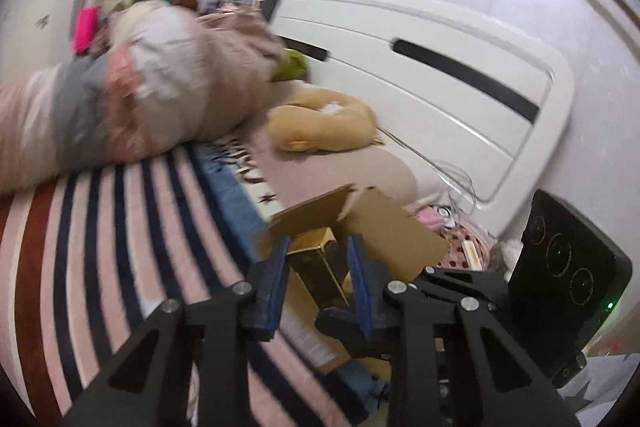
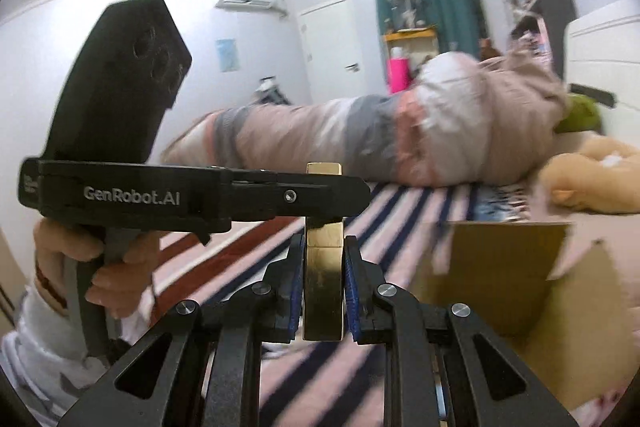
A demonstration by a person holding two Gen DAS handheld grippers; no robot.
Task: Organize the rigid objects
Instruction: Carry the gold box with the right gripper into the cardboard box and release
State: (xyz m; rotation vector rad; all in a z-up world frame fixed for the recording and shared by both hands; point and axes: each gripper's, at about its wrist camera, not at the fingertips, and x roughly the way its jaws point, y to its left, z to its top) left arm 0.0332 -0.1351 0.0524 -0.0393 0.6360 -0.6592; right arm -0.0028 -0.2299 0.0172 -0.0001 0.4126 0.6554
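A slim gold box is clamped between the jaws of both grippers: the right gripper grips its lower end, the left gripper a point higher up. In the right wrist view the long axis of the gold box runs from 6 to 12 o'clock, above the striped bed. An open cardboard box is seen at 3 o'clock, nearer the right gripper, so it is judged the likely destination.

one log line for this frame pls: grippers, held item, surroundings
left gripper: shut on gold box | right gripper: shut on gold box, other end | cardboard box: open, on striped bedspread
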